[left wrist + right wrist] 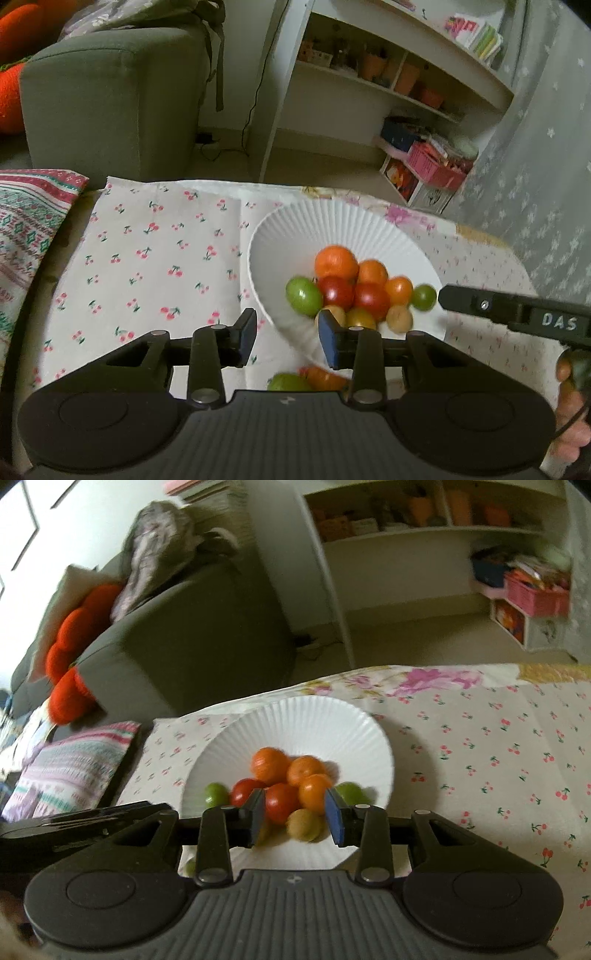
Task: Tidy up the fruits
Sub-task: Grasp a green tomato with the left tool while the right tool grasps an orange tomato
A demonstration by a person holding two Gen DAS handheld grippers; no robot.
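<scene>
Room: living room, cherry-print cloth (pixel 155 251) over the surface.
Done: small fruits heaped on white ribbed plate (pixel 303 720).
Left: a green fruit (pixel 288 382) beside the plate.
Left tongs (pixel 286 338): apart, empty.
Right tongs (pixel 295 818): apart, empty.

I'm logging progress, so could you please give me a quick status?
Left gripper open, right gripper open. Small mixed fruits piled on white ribbed paper plate. Nothing blocking.

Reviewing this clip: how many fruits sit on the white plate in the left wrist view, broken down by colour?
On the plate:
Orange fruits: 3
Red fruits: 2
Green fruits: 2
Yellowish fruits: 3
Total: 10
More fruit near the bottom edge is partly hidden and not counted.
</scene>
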